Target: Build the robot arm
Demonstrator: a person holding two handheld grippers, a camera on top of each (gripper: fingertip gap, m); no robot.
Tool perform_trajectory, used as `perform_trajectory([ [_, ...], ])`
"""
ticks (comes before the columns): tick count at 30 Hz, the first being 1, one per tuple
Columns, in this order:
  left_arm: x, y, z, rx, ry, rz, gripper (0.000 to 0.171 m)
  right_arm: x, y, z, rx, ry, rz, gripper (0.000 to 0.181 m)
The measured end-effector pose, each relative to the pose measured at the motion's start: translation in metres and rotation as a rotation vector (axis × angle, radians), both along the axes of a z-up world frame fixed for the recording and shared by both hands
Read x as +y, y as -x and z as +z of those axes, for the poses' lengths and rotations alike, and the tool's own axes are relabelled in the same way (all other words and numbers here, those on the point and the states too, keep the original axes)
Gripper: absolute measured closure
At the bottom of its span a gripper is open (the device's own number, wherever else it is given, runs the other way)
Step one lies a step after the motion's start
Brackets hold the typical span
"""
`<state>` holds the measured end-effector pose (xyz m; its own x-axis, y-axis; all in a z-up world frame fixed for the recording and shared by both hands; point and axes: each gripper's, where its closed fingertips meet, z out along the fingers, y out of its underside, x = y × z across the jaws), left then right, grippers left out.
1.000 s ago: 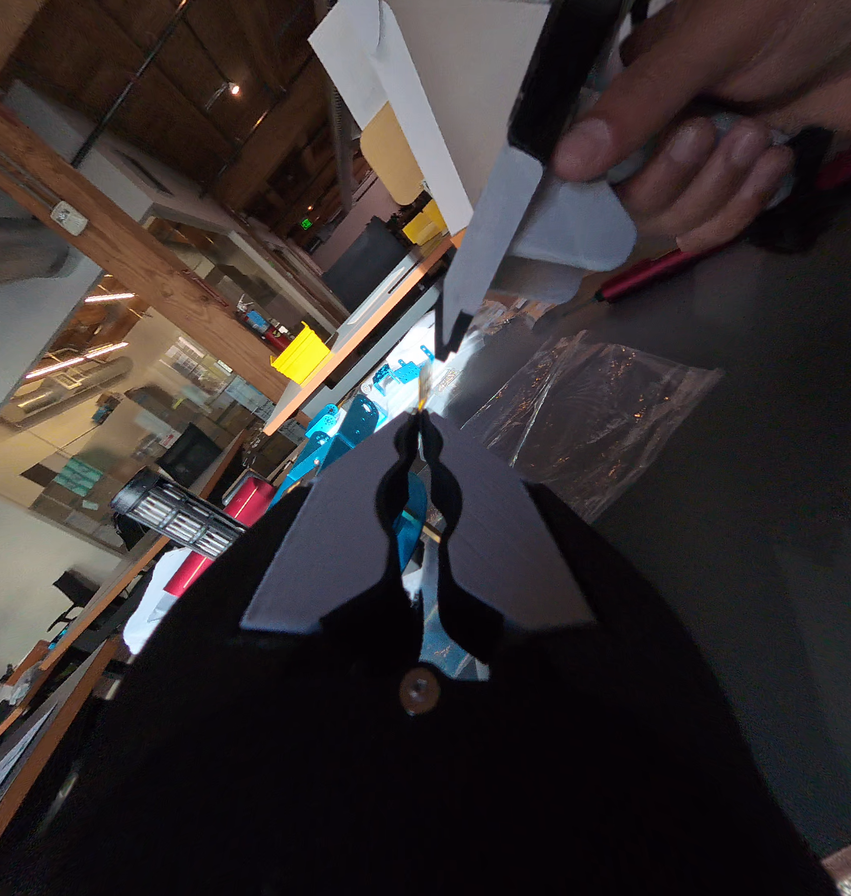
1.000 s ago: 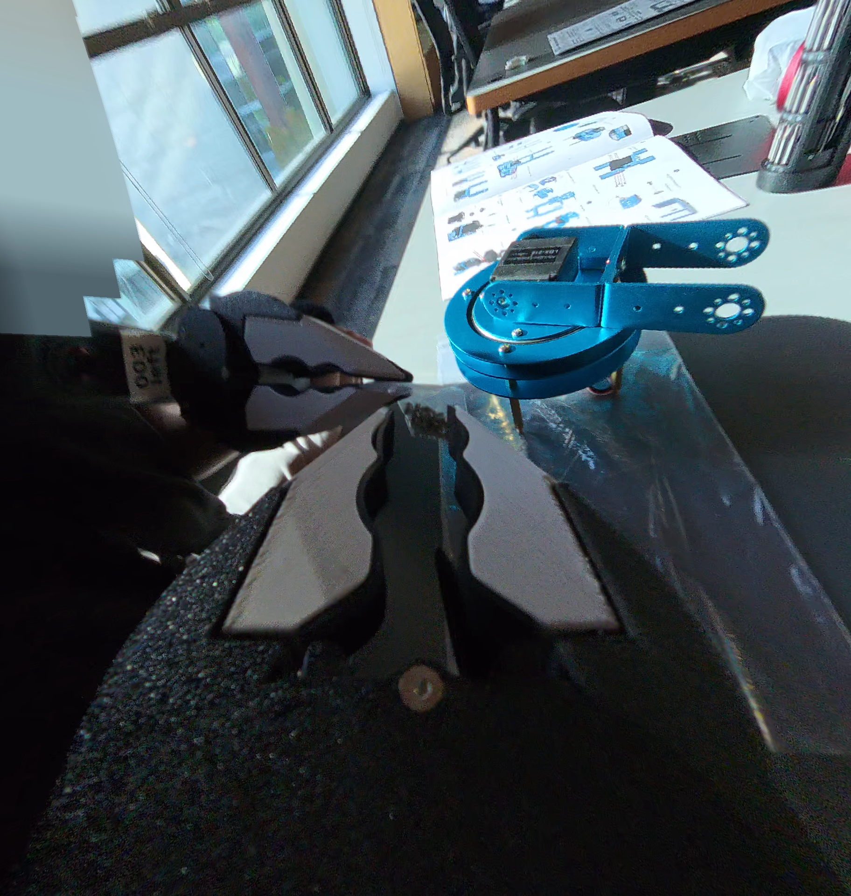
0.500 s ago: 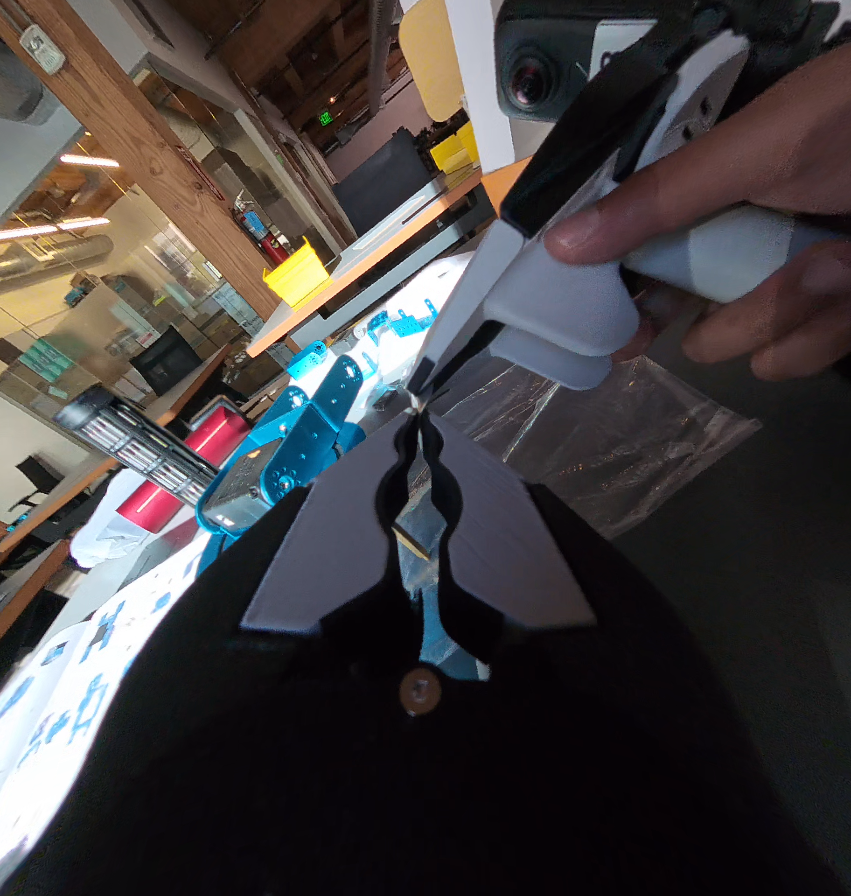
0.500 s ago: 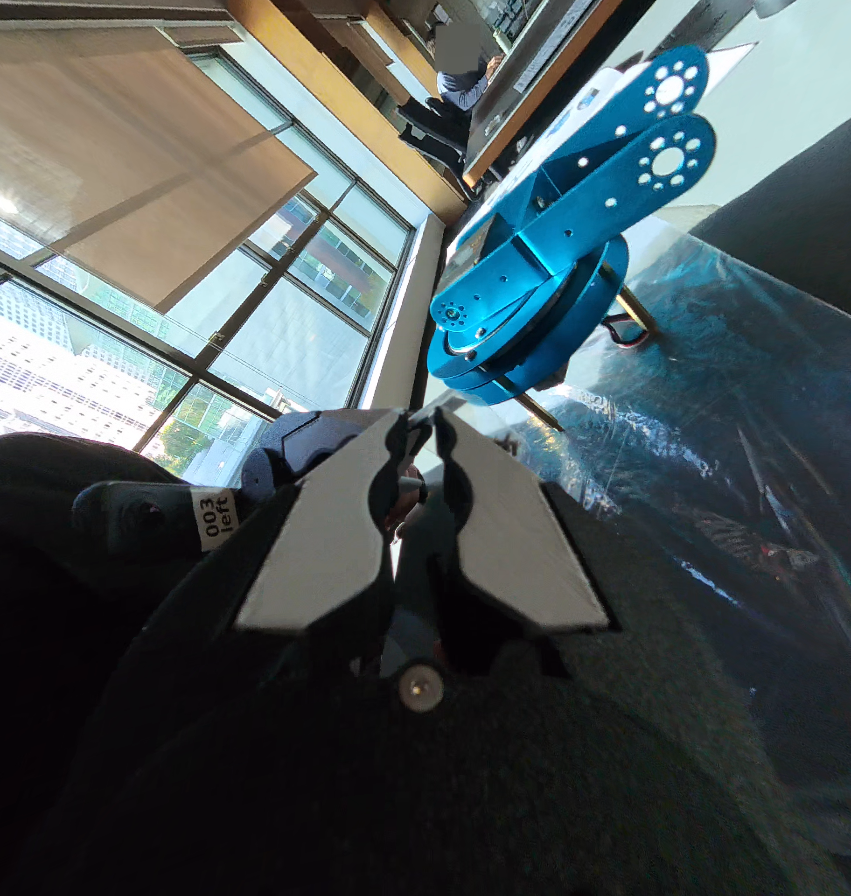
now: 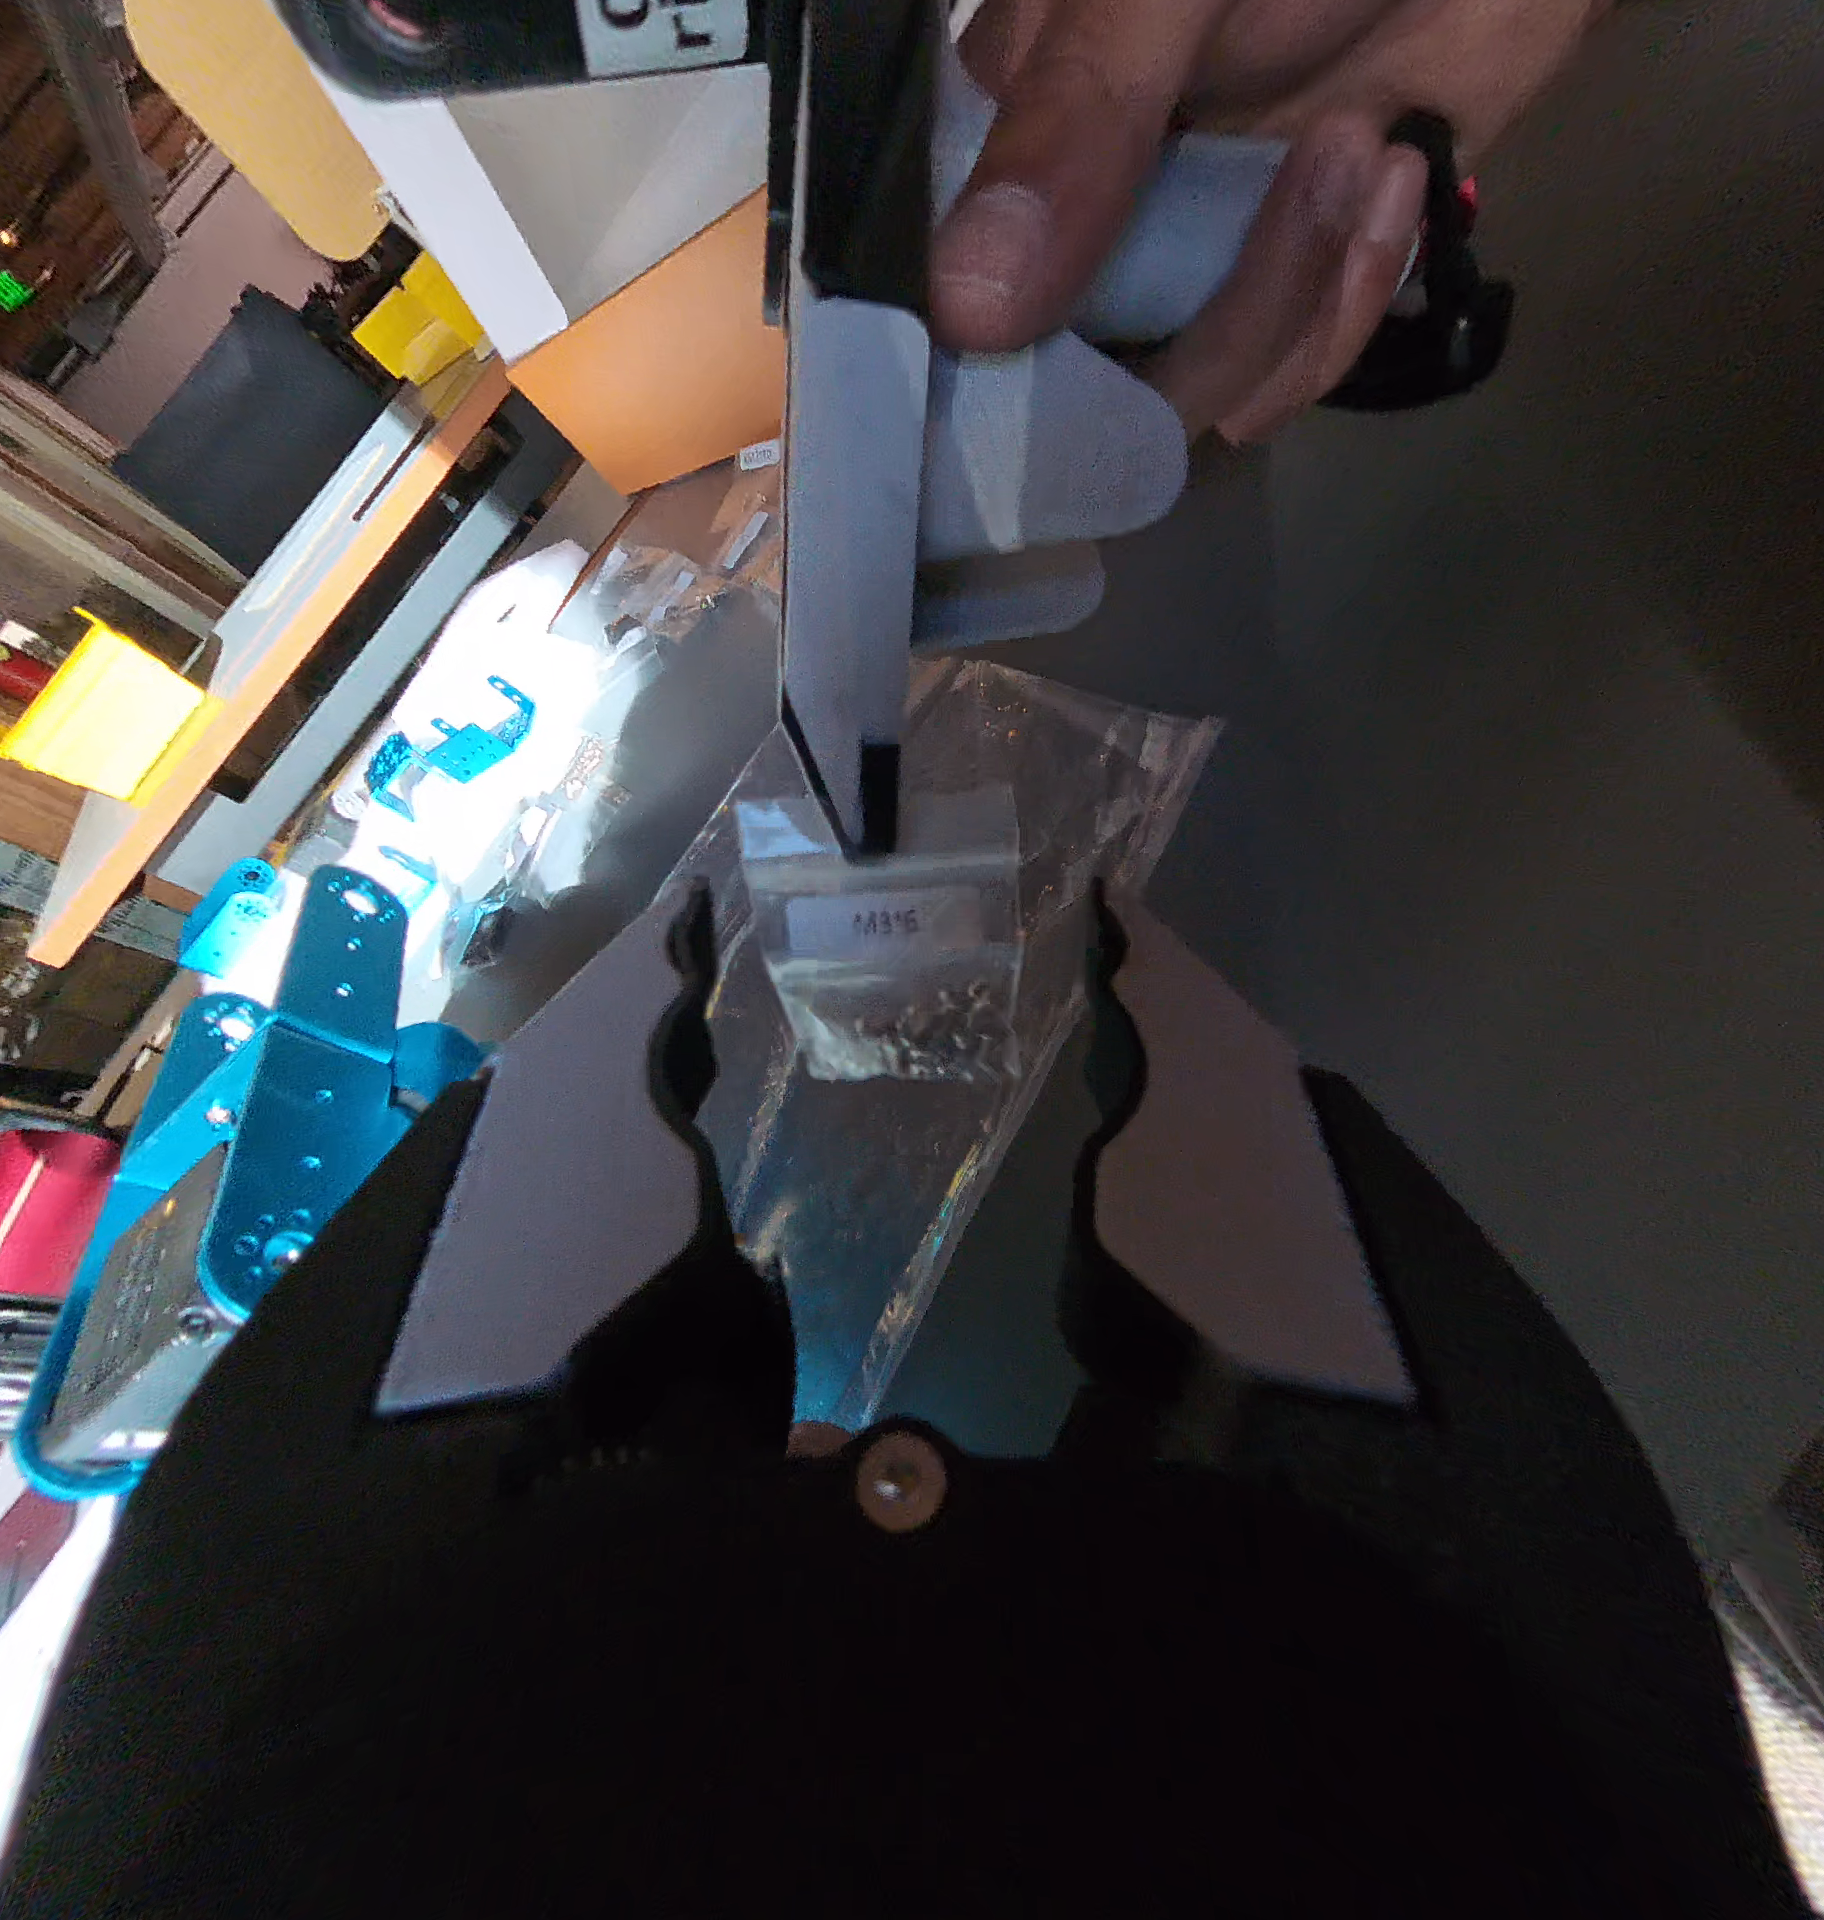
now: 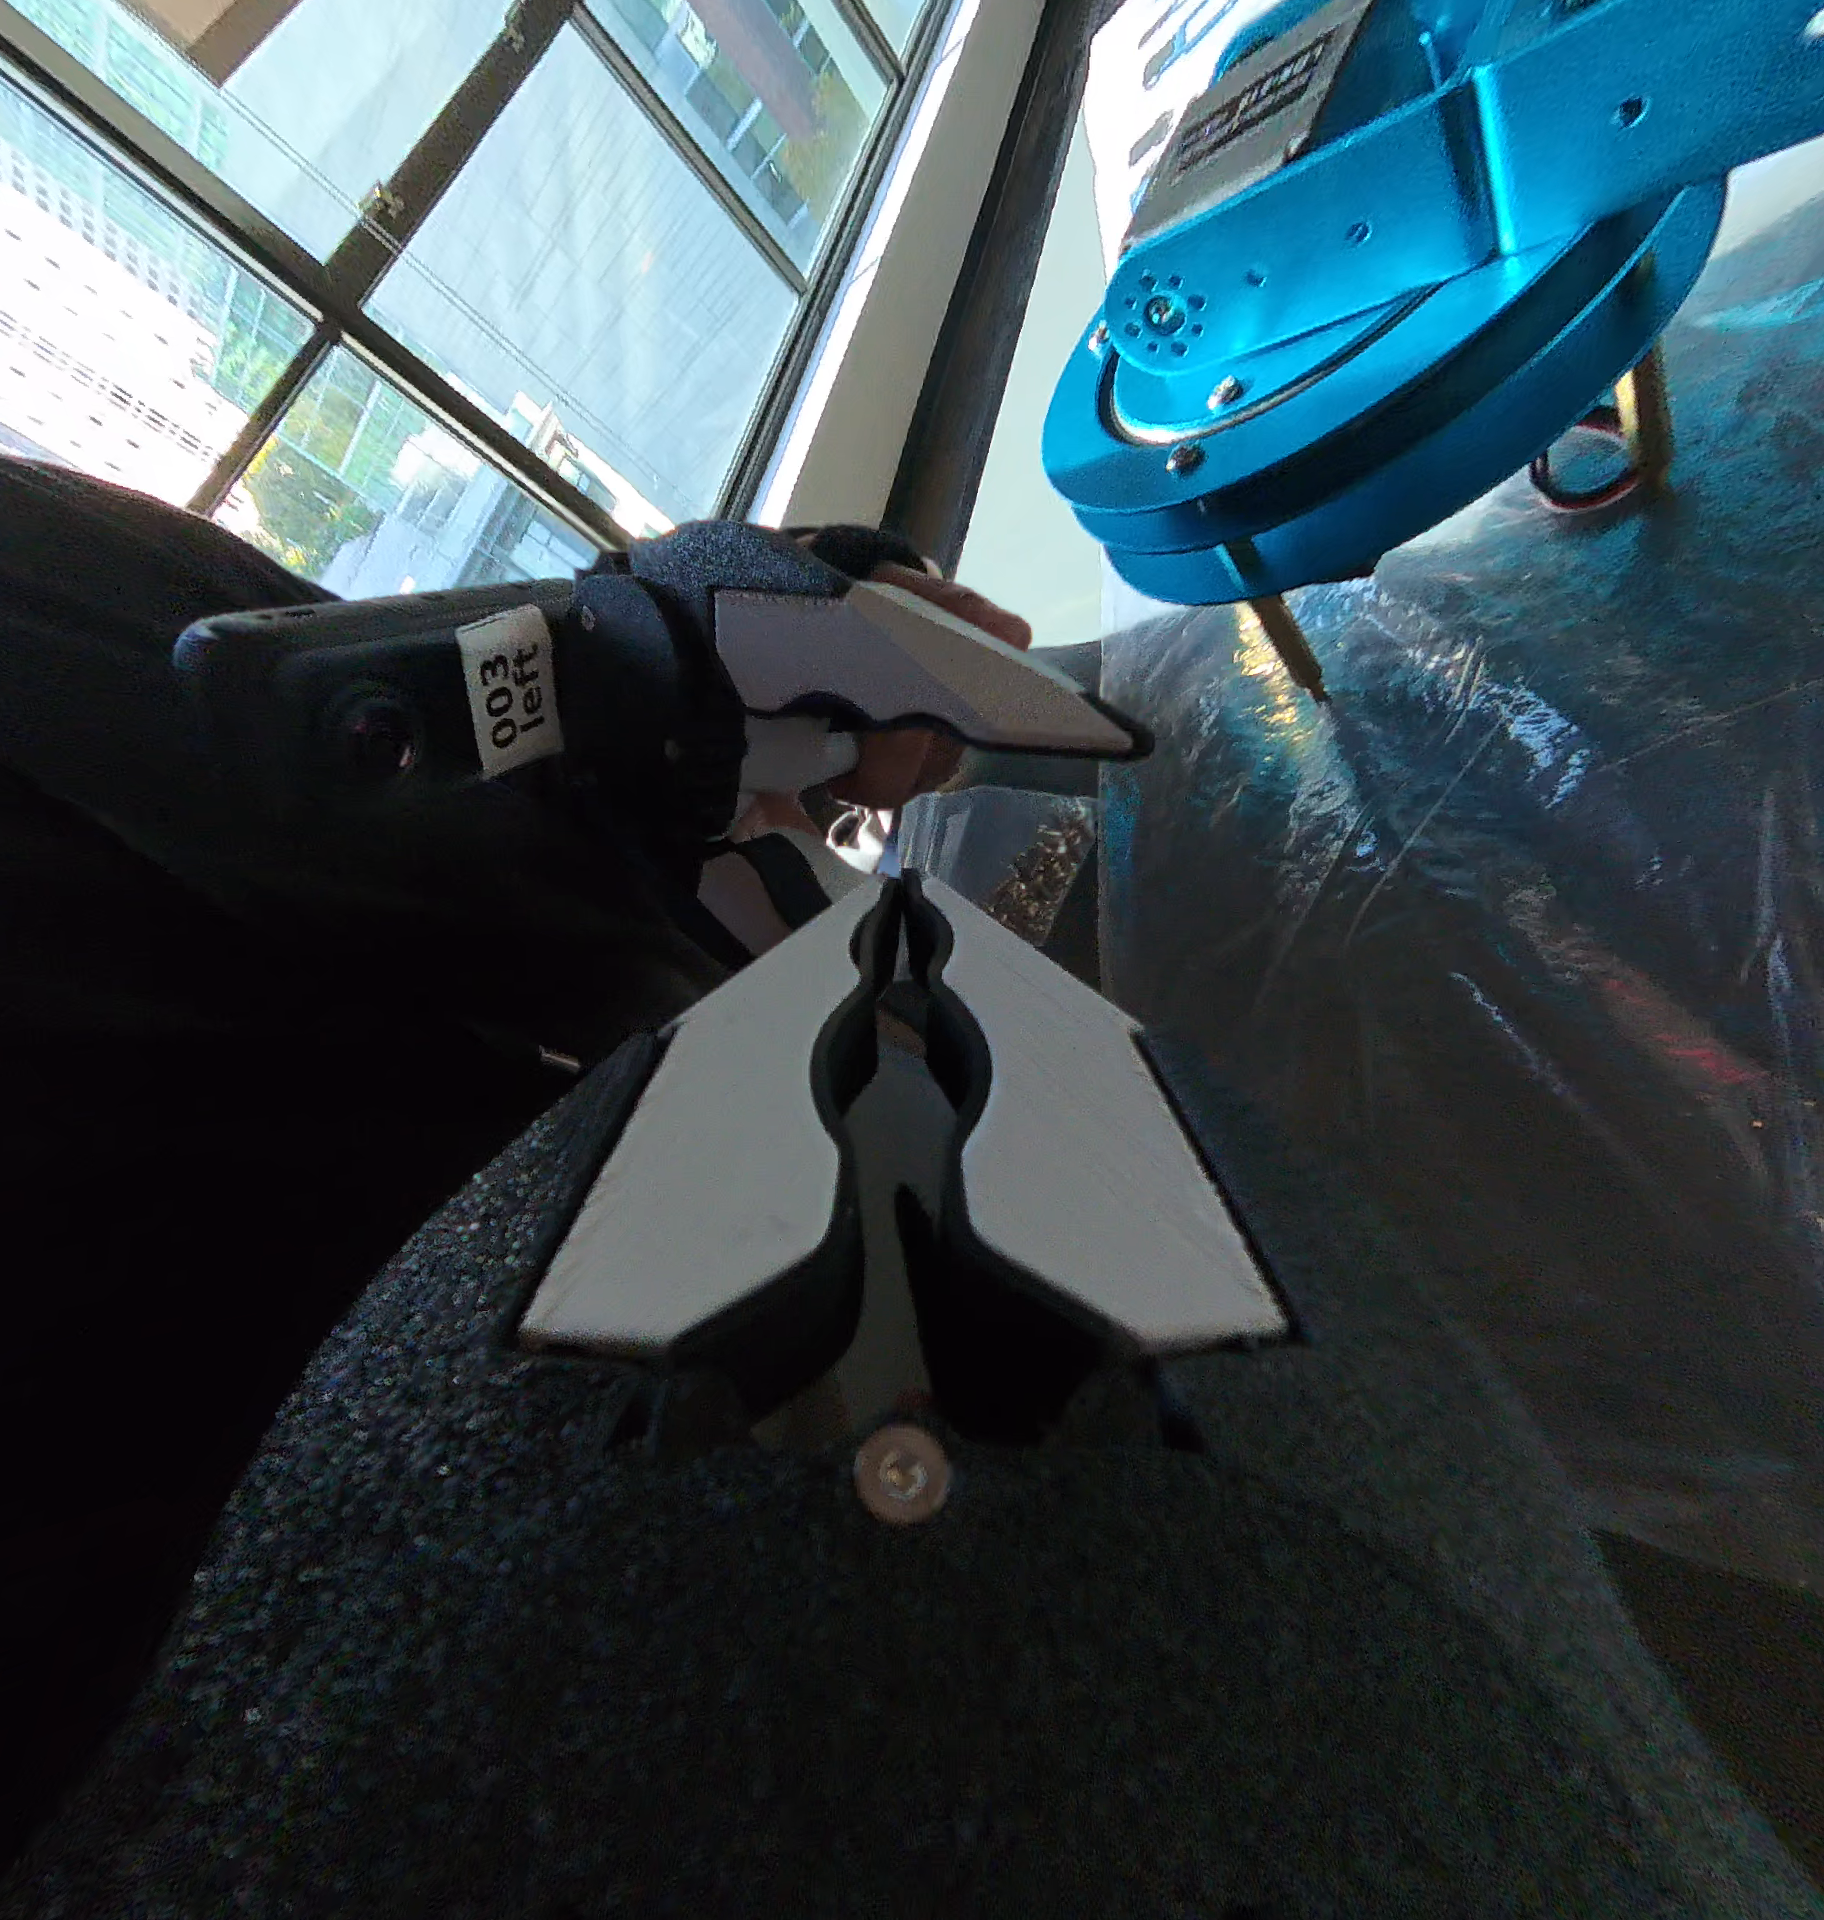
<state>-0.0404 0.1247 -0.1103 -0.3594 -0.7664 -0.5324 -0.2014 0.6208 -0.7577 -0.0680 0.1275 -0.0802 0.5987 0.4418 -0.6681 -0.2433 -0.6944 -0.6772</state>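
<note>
A small clear bag of little dark screws (image 5: 887,997) with a white label hangs between the fingers of my left gripper (image 5: 892,914), which is open and not touching it. My right gripper (image 5: 866,831) comes down from above and is shut on the bag's top edge. A hand (image 5: 1199,156) holds it. In the right wrist view my right gripper (image 6: 900,883) has its tips pressed together, and the bag (image 6: 1033,862) shows just beyond them. The left gripper (image 6: 991,727) is close on the left, jaws apart.
A blue metal servo-and-bracket assembly (image 5: 264,1091) stands to the left on brass legs, also in the right wrist view (image 6: 1407,260). A larger clear plastic bag (image 5: 1116,790) lies on the dark mat (image 5: 1510,831). Loose blue brackets (image 5: 451,748) and a yellow bin (image 5: 97,717) are farther off. Both grippers' tips are close together, under 4 cm apart.
My left gripper has opened and let go of the small bag. My right gripper, open a second ago, has shut on the bag's top edge and now holds it.
</note>
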Motion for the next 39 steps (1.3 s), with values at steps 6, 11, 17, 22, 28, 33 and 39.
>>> perform_trajectory([
  [6, -0.004, 0.008, -0.001, 0.080, 0.175, -0.073, 0.127, 0.002, -0.010, -0.006, -0.099, -0.026, -0.031, 0.181],
  [11, 0.001, 0.014, 0.025, 0.133, 0.532, -0.173, 0.145, -0.001, -0.005, 0.006, -0.126, -0.120, 0.003, 0.181],
  [17, -0.009, 0.022, 0.030, 0.219, 0.645, -0.346, 0.171, 0.001, 0.000, 0.010, -0.204, -0.189, 0.013, 0.181],
  [22, -0.008, 0.027, 0.029, 0.207, 0.611, -0.427, 0.171, -0.003, -0.013, 0.024, -0.159, -0.247, 0.046, 0.159],
  [28, -0.012, 0.031, 0.028, 0.190, 0.584, -0.460, 0.171, 0.005, -0.014, 0.013, -0.131, -0.276, 0.069, 0.140],
  [33, -0.016, 0.032, 0.023, 0.160, 0.504, -0.448, 0.171, -0.006, -0.008, 0.006, 0.040, -0.273, 0.092, 0.152],
  [39, -0.020, 0.030, 0.013, 0.216, 0.464, -0.441, 0.171, -0.008, 0.001, -0.006, -0.034, -0.280, 0.131, 0.153],
])
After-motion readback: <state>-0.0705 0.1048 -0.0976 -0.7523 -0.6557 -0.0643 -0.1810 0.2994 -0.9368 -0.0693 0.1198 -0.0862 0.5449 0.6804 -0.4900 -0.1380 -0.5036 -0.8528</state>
